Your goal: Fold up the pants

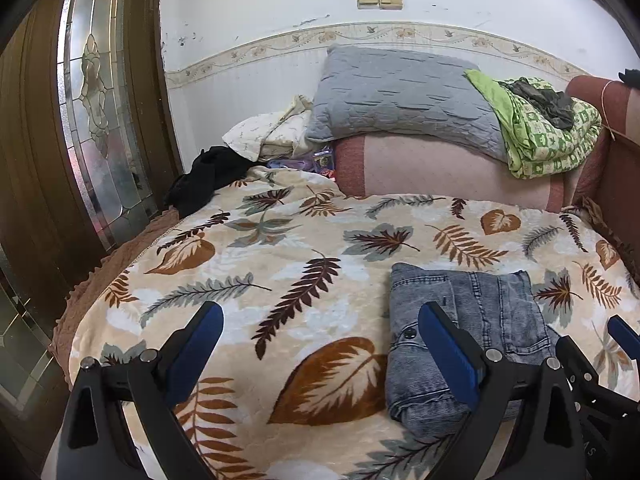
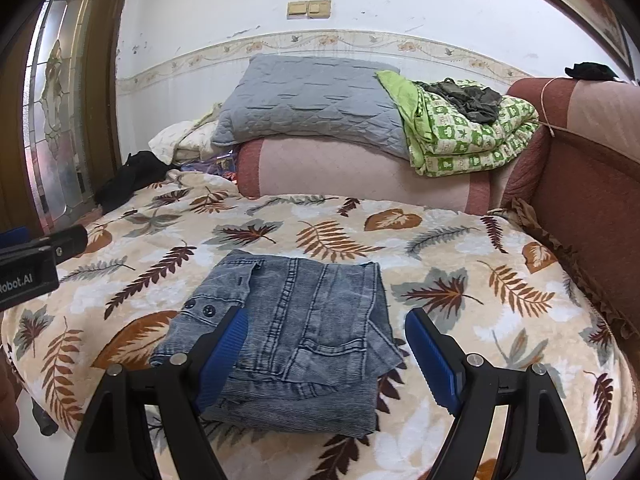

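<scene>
Grey-blue denim pants (image 2: 296, 336) lie folded into a compact bundle on the leaf-patterned blanket (image 2: 460, 280); they also show at the lower right of the left wrist view (image 1: 472, 328). My right gripper (image 2: 324, 336) is open and empty, held just above and in front of the bundle, its jaws spread about the width of the bundle's near half. My left gripper (image 1: 320, 332) is open and empty over bare blanket (image 1: 280, 264) to the left of the pants; its right finger (image 1: 448, 352) overlaps the bundle's left side in view. The left gripper's body also shows at the right wrist view's left edge (image 2: 36, 256).
A grey pillow (image 2: 304, 100) and a green patterned quilt (image 2: 464, 136) sit on a pink cushion at the back. A black garment (image 2: 128, 180) lies at the far left. A red-brown sofa arm (image 2: 580, 184) bounds the right; a wooden door with glass (image 1: 92, 100) stands left.
</scene>
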Demonstrator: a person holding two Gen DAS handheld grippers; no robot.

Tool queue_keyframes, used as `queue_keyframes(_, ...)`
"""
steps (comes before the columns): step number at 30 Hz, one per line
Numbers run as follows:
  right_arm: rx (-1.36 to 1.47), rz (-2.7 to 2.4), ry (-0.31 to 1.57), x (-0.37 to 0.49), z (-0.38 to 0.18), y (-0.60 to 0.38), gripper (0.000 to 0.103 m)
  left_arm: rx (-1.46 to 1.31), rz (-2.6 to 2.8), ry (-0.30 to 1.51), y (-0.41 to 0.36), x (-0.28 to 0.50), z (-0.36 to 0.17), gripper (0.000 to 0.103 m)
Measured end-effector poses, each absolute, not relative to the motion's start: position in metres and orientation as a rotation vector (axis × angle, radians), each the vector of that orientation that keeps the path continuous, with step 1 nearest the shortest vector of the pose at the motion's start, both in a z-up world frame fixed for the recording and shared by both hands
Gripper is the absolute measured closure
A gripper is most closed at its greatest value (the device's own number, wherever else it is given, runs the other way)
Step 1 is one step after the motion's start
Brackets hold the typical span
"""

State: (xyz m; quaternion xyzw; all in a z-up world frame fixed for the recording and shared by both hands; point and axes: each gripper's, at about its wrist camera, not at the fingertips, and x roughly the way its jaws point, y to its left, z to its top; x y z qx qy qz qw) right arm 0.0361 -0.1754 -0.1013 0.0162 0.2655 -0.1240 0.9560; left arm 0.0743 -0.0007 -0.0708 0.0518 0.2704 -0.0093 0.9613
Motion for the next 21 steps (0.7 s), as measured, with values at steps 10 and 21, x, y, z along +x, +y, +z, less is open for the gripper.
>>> queue_keyframes(10, 0.009, -0.224, 0.539, 0.04, -0.103, -0.159, 0.019, 0.102, -0.001, 0.551, 0.01, 0.074, -0.075, 0.005)
queue_keyframes(21, 0.046, -0.205, 0.527, 0.042, -0.101, -0.155, 0.019, 0.149, -0.009, 0.524, 0.006, 0.065, -0.07, 0.005)
